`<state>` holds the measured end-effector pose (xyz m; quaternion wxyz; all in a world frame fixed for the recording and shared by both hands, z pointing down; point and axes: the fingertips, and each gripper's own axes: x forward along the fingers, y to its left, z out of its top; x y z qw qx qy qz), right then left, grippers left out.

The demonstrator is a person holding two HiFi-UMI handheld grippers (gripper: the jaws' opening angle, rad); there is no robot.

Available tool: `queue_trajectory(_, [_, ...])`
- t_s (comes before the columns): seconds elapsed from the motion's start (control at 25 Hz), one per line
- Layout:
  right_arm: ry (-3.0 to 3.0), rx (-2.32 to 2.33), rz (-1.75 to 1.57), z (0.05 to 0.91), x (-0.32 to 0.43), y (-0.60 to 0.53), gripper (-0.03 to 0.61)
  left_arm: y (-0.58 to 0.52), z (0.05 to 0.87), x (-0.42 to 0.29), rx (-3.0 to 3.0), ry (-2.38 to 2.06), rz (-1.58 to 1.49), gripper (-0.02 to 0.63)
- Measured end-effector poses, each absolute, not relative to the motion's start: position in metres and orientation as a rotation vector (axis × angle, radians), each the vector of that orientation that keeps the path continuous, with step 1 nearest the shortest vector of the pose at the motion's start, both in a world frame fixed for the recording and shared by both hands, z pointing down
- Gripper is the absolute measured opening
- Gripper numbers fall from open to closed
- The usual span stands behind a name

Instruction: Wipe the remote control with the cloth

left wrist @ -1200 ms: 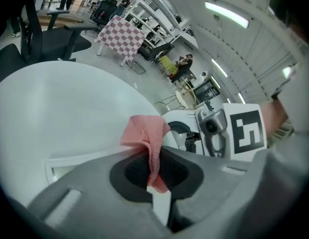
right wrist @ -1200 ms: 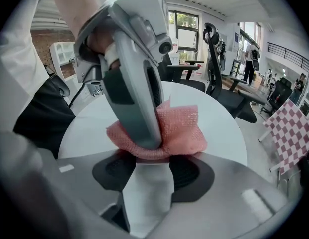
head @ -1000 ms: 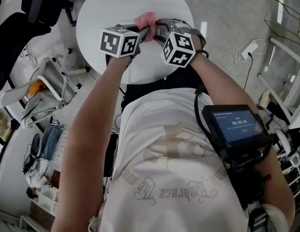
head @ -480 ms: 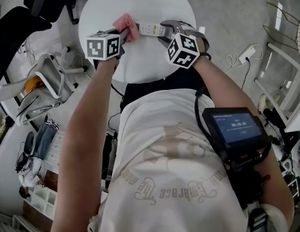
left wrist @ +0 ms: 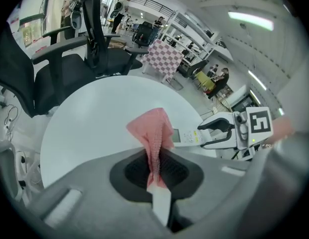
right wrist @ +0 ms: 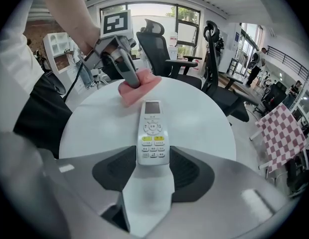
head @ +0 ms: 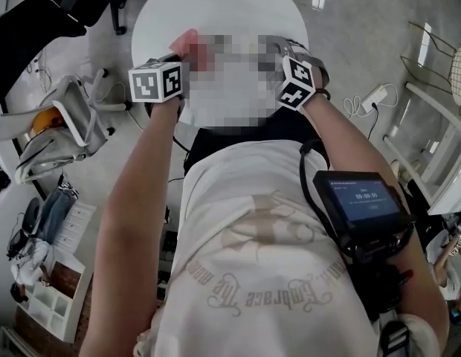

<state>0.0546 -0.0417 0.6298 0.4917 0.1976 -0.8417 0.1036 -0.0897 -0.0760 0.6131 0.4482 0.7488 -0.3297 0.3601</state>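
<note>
One round white table [right wrist: 209, 118] lies beneath both grippers, with black office chairs [right wrist: 159, 44] standing behind it. The right gripper [right wrist: 153, 159] clamps the button end of the white remote control [right wrist: 153, 128] between its jaws, and the screen end points away over the tabletop. The left gripper [left wrist: 155, 169] pinches a pink cloth [left wrist: 153, 128] tight, whose bunched free end sits at the remote's screen end.
</note>
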Motion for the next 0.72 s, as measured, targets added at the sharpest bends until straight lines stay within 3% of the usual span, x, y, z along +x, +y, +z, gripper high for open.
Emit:
queue_trajectory(0.28, [-1.99, 0.438, 0.218, 0.623, 0.025, -0.045, 0.221, -0.055, 0.581, -0.101, 1.922, -0.829, 0.73, 0.018])
queue_trajectory(0.56, [-1.814, 0.344, 0.228, 0.636, 0.035, -0.052, 0.275, -0.019, 0.567, -0.1, 1.886, -0.879, 0.593, 0.019])
queue_trajectory(0.72, [-1.715, 0.283, 0.233, 0.644, 0.045, -0.049, 0.263, -0.005, 0.563, -0.108, 1.858, -0.924, 0.541, 0.02])
